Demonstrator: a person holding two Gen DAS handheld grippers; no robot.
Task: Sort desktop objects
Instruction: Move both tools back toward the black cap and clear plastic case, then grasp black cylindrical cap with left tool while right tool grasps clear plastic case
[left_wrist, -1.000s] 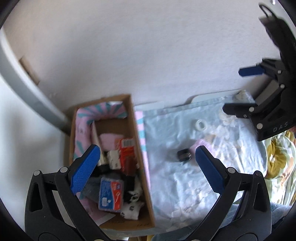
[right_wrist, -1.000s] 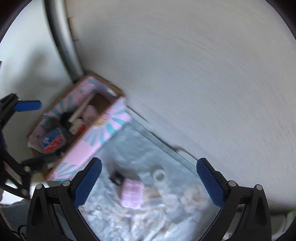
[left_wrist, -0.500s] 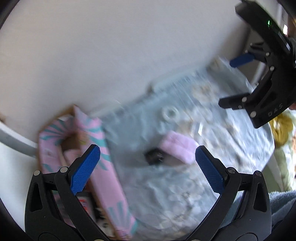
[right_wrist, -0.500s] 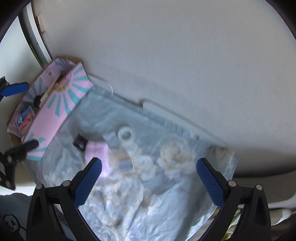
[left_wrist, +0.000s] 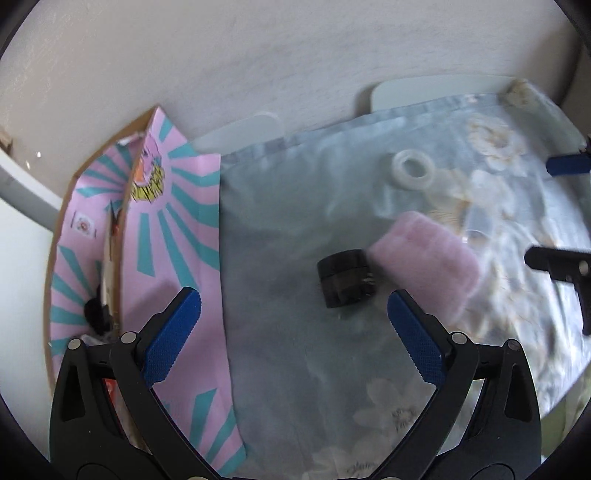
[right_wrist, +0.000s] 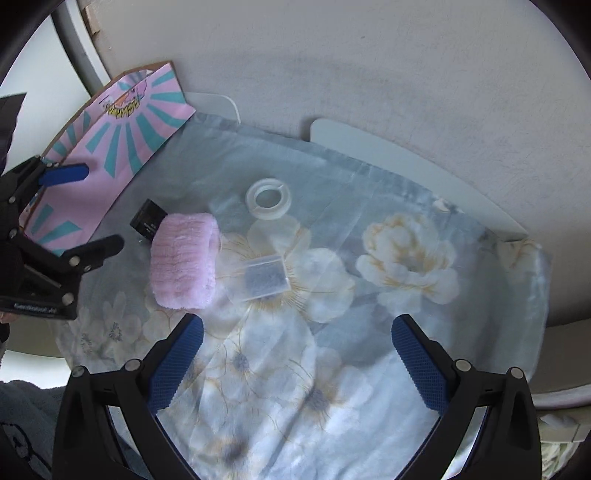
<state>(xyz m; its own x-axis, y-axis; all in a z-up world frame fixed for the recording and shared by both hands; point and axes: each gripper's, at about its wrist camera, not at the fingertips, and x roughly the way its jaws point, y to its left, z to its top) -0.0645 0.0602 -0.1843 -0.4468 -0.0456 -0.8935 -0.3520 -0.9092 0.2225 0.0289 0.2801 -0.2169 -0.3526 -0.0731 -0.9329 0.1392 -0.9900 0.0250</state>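
A small black jar (left_wrist: 345, 282) (right_wrist: 148, 218) lies on the flowered cloth (left_wrist: 332, 369) (right_wrist: 369, 332), touching a fluffy pink band (left_wrist: 424, 264) (right_wrist: 184, 260). Behind them sits a clear tape ring (left_wrist: 413, 170) (right_wrist: 268, 198), and a small clear bag (right_wrist: 264, 277) lies right of the band. My left gripper (left_wrist: 293, 301) (right_wrist: 85, 206) is open, hovering just short of the jar. My right gripper (right_wrist: 295, 332) (left_wrist: 554, 210) is open over the cloth, nearer than the bag. Neither holds anything.
A pink and teal cardboard box (left_wrist: 173, 229) (right_wrist: 122, 125) stands at the cloth's left edge, its contents mostly hidden. A white wall (right_wrist: 369, 74) runs behind the table. White table edge (right_wrist: 406, 155) shows past the cloth.
My left gripper has swung from over the box to the cloth and come down close to the black jar. My right gripper has turned right and now faces the cloth's middle.
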